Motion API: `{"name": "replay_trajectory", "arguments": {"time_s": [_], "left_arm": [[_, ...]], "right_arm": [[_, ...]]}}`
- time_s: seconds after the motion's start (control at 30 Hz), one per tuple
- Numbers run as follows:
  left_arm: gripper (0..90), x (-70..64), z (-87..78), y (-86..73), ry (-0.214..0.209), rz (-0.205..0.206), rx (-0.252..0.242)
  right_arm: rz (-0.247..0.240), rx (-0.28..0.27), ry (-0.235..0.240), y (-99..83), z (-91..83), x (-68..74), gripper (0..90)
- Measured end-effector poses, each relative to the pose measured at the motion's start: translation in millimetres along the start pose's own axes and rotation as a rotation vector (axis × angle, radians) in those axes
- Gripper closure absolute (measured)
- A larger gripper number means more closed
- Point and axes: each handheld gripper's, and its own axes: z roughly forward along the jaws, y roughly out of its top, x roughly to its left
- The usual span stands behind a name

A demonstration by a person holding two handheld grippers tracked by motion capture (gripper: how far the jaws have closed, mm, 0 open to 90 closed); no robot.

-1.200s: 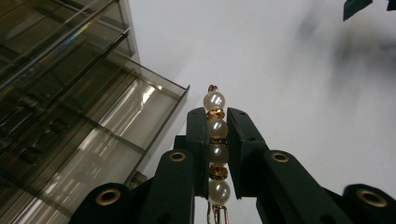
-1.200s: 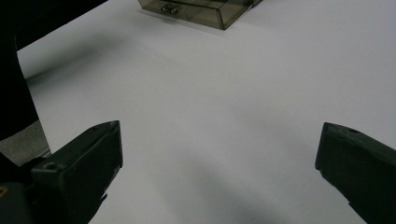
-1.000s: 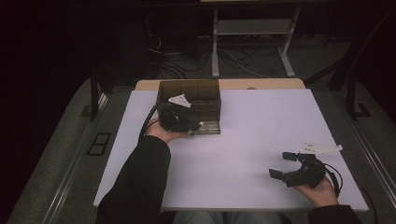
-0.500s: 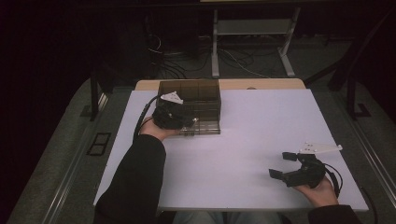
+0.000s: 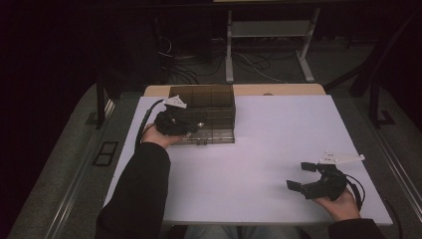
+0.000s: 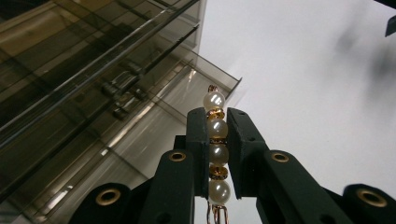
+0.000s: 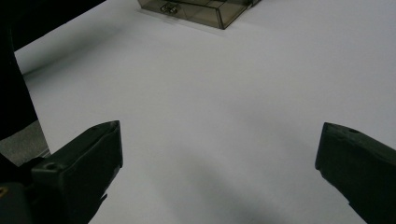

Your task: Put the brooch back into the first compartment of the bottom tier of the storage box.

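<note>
A smoked clear plastic drawer box (image 5: 209,112) stands at the back left of the white table (image 5: 259,149). Its bottom drawer (image 6: 187,93) is pulled out. My left gripper (image 5: 191,124) is at the box's front left, shut on a string of pearl and gold beads (image 6: 216,140). The beads stand upright between the jaws, just above the drawer's near corner. My right gripper (image 5: 302,177) rests open near the table's front right, nothing between its fingers (image 7: 79,163). The box's open drawer (image 7: 201,10) appears at the top of the right gripper view.
A wooden board (image 5: 278,89) sticks out behind the table's far edge. Cables and a white stand's legs (image 5: 268,55) lie on the dark floor beyond. A dark sleeve (image 5: 137,194) covers the table's front left.
My left gripper has shifted left and slightly back along the box's front, carrying the beads. The right gripper has stayed put.
</note>
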Motion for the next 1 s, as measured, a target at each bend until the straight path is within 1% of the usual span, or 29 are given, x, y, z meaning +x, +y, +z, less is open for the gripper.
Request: {"name": "replay_trajectory", "arguments": {"time_s": [0.13, 0.27, 0.33, 0.5, 0.53, 0.57, 0.63, 0.67, 0.8, 0.83, 0.87, 0.93, 0.97, 1.0], "left_arm": [[78.9, 3.0, -4.0, -1.1, 0.005, -0.01, -0.003], [78.9, 4.6, -8.0, -0.3, 0.016, -0.006, 0.005], [78.9, 5.8, -9.3, 0.3, 0.022, -0.011, -0.001], [78.9, 10.9, -9.9, 0.2, 0.036, -0.012, 0.003], [78.9, 12.9, -10.0, -0.5, 0.04, -0.009, 0.009], [78.9, 14.1, -9.5, -1.1, 0.04, -0.019, 0.006], [78.9, 17.5, -8.8, -2.6, 0.047, -0.025, 0.005], [78.9, 19.6, -8.7, -3.2, 0.048, -0.021, 0.011], [78.8, 26.6, -7.4, -6.2, 0.055, -0.026, 0.014], [78.9, 28.3, -6.7, -7.2, 0.057, -0.033, 0.009], [78.9, 30.7, -6.4, -8.1, 0.056, -0.029, 0.012], [78.9, 33.5, -5.9, -9.8, 0.061, -0.037, 0.013], [78.9, 35.2, -5.9, -10.7, 0.061, -0.034, 0.015], [78.9, 36.1, -5.3, -11.7, 0.064, -0.038, 0.009]], "right_arm": [[-0.001, -0.001, -0.001, 0.0, -0.1, -0.1, 0.3], [-0.001, -0.002, -0.001, -0.1, -0.1, -0.2, 0.3], [0.0, 0.0, -0.001, 0.0, -0.1, 0.0, 0.3], [-0.001, -0.001, -0.002, 0.0, 0.0, 0.0, 0.3], [-0.001, -0.001, -0.002, 0.0, -0.1, 0.0, 0.3], [-0.001, -0.002, -0.002, 0.0, -0.1, -0.2, 0.3], [-0.001, -0.001, -0.002, 0.0, -0.1, -0.2, 0.3], [0.0, 0.0, -0.002, 0.0, 0.0, 0.0, 0.3], [0.0, 0.001, -0.001, 0.0, 0.2, -0.1, 0.3], [0.0, 0.001, -0.002, 0.0, 0.2, -0.2, 0.3], [-0.001, 0.0, -0.003, 0.0, 0.4, -0.5, 0.3], [-0.003, 0.002, -0.003, -0.1, 0.4, -0.5, 0.3], [-0.004, 0.001, -0.003, -0.1, 0.5, -0.6, 0.3], [-0.005, 0.002, -0.002, -0.1, 0.6, -0.6, 0.3]]}}
